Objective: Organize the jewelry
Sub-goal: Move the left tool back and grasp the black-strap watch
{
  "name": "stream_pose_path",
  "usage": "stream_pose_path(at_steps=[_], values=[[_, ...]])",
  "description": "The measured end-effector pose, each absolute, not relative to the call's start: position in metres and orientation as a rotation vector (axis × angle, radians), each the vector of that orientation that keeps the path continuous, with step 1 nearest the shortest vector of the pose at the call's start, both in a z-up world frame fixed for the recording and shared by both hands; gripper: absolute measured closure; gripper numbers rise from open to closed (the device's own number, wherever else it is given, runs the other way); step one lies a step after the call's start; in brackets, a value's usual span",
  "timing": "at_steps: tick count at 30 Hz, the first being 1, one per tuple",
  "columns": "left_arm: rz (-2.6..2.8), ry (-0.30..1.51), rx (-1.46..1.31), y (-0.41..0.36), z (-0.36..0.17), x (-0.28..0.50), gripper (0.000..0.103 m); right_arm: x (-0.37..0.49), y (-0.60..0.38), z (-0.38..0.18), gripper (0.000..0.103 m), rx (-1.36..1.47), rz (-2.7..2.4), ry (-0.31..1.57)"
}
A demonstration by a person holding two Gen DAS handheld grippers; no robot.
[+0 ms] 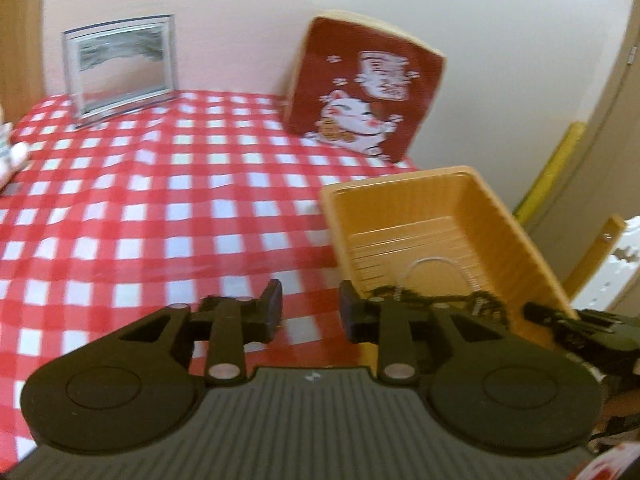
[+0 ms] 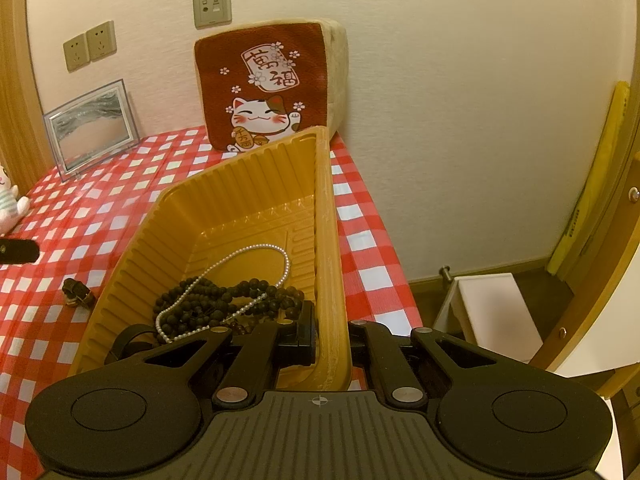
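Nearest the right wrist camera, the right gripper (image 2: 329, 344) has its jaws pinching the right-hand wall of the yellow tray (image 2: 240, 184), which tilts up off the worktop (image 2: 360, 216). Inside the tray, at about 10 o'clock from that grip, dark bead strands (image 2: 224, 300) lie piled with a pearl necklace (image 2: 276, 250) looped over them. A small dark strap piece (image 2: 78, 292) lies on the checked cloth at 9 o'clock, outside the tray. In the left wrist view the left gripper (image 1: 310, 308) has jaws spread with nothing between them, just beside the tray's near-left corner. Farther off, at 12 o'clock, a cat cushion (image 2: 272, 88) leans against the wall; a picture frame (image 2: 92, 124) stands at 10 o'clock.
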State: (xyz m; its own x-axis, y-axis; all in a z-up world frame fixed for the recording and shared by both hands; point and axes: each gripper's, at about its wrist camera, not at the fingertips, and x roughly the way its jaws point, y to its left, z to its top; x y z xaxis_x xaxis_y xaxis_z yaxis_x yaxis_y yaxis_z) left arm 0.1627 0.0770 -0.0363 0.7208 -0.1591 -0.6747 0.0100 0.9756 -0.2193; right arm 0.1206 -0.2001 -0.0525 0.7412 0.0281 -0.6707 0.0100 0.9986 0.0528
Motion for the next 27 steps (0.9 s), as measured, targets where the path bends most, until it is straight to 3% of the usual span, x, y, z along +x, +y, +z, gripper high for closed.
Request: stream_pose_path(at_steps=[7,15,27], values=[[-0.028,0.797,-0.194,0.089,-0.049,0.154,0.066,0.121,-0.2,-0.053,0.098,0.054,0.01,0.736],[0.005,0.824,-0.171,0.089,-0.063,0.152,0.04,0.12,-0.2,-0.053,0.098,0.055,0.01,0.736],[-0.001,0.85,-0.124,0.087,-0.083,0.164,0.034,0.122,-0.202,-0.056,0.098,0.057,0.007,0.74]])
